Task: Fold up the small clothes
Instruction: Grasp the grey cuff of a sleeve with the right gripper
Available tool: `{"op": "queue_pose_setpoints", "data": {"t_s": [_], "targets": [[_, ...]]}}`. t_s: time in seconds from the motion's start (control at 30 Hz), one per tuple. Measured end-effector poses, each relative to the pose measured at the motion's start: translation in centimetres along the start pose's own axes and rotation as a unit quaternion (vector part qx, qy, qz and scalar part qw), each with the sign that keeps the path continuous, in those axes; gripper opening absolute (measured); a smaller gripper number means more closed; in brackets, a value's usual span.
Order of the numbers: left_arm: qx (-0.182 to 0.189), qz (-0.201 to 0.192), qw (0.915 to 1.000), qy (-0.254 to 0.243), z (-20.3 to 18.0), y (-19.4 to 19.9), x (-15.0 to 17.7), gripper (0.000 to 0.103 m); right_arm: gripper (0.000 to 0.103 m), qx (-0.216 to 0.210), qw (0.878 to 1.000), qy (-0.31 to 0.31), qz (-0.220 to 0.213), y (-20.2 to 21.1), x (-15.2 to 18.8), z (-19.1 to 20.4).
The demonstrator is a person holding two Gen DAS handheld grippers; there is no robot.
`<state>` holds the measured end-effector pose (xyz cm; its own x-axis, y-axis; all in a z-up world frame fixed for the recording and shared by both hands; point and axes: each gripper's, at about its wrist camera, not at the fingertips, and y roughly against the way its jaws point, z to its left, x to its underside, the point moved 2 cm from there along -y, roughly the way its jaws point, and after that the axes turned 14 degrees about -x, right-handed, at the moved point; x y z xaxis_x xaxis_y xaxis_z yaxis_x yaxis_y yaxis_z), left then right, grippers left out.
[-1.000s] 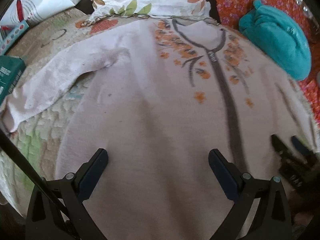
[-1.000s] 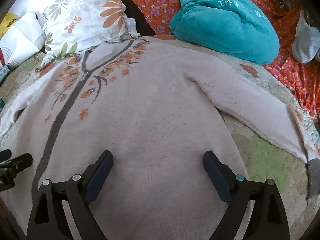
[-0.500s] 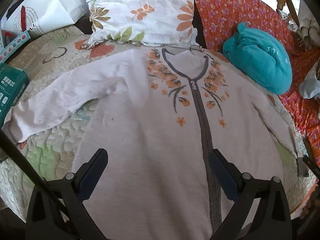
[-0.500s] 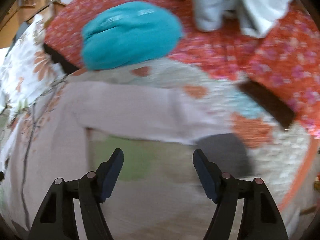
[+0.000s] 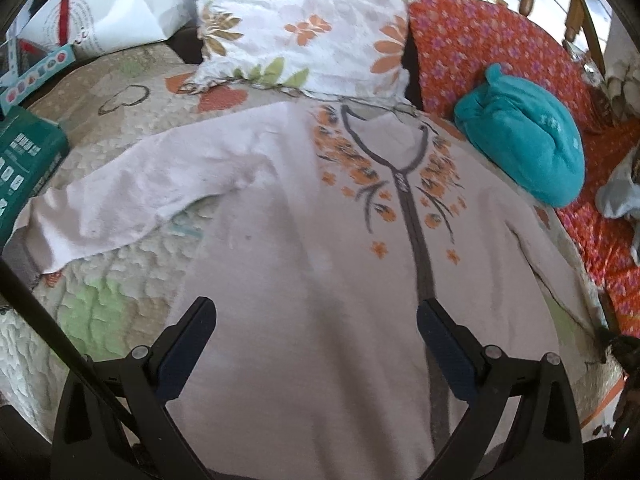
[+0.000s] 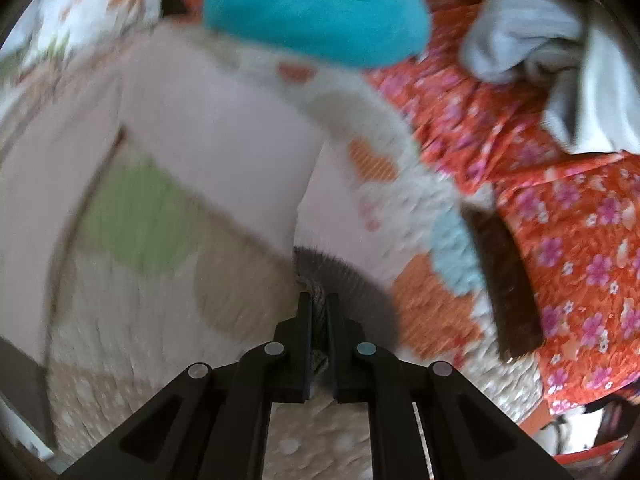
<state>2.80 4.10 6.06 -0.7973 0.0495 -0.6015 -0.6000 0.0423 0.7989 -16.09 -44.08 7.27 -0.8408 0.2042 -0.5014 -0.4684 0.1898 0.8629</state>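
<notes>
A pale pink zip-front top with orange flower print lies flat, front up, on a quilted bedspread, both sleeves spread out. My left gripper hovers open over the lower body of the top, nothing between its fingers. In the right wrist view the right sleeve runs down to its grey cuff. My right gripper is shut on that cuff, with grey knit pinched between the pads. This view is blurred by motion.
A floral pillow lies behind the collar. A teal bundle sits on an orange-red flowered cover to the right, with pale grey clothes beyond. A green box and a white bag sit at the left.
My right gripper swung from over the body of the top out to the sleeve end and shut on the grey cuff. My left gripper pulled up and back, showing more of the top.
</notes>
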Motion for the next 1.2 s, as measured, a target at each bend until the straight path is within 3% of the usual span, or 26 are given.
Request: {"op": "queue_pose_setpoints", "data": {"t_s": [0.1,0.2,0.3,0.4,0.47,0.6,0.77,1.0,1.2], "targets": [[-0.009,-0.001,0.9997,0.024,2.2,-0.1,-1.4,0.1,0.005,0.016,0.995,-0.077,-0.055,2.9,-2.4,-4.0],[-0.012,-0.005,0.9984,0.056,4.8,0.2,-3.6,0.1,0.005,0.016,0.982,-0.164,-0.095,5.4,-4.8,-7.9],[-0.017,-0.028,0.9943,0.102,7.7,1.0,-6.3,0.1,0.005,-0.026,0.969,-0.223,-0.107,6.0,-7.1,-9.2],[-0.022,-0.054,0.9907,0.123,9.6,1.5,-8.2,0.1,0.005,-0.083,0.964,-0.228,-0.109,5.6,-9.8,-6.4],[-0.034,-0.072,0.9874,0.137,11.0,1.5,-8.9,0.1,0.006,-0.13,0.962,-0.215,-0.105,4.7,-12.1,-2.7],[-0.059,-0.07,0.9847,0.148,12.8,0.7,-9.6,0.1,0.006,-0.217,0.957,-0.173,-0.087,2.3,-17.2,7.3],[-0.07,-0.07,0.98,0.172,15.6,1.0,-10.2,0.1,0.006,-0.311,0.945,-0.091,-0.048,-2.4,-23.2,23.5],[-0.11,-0.071,0.9682,0.213,19.6,1.1,-10.4,0.1,0.006,-0.35,0.936,0.025,0.012,-8.8,-26.0,42.2],[-0.14,-0.081,0.9626,0.218,21.4,1.3,-10.8,0.1,0.006,-0.336,0.937,0.074,0.054,-13.7,-25.8,50.6]]}}
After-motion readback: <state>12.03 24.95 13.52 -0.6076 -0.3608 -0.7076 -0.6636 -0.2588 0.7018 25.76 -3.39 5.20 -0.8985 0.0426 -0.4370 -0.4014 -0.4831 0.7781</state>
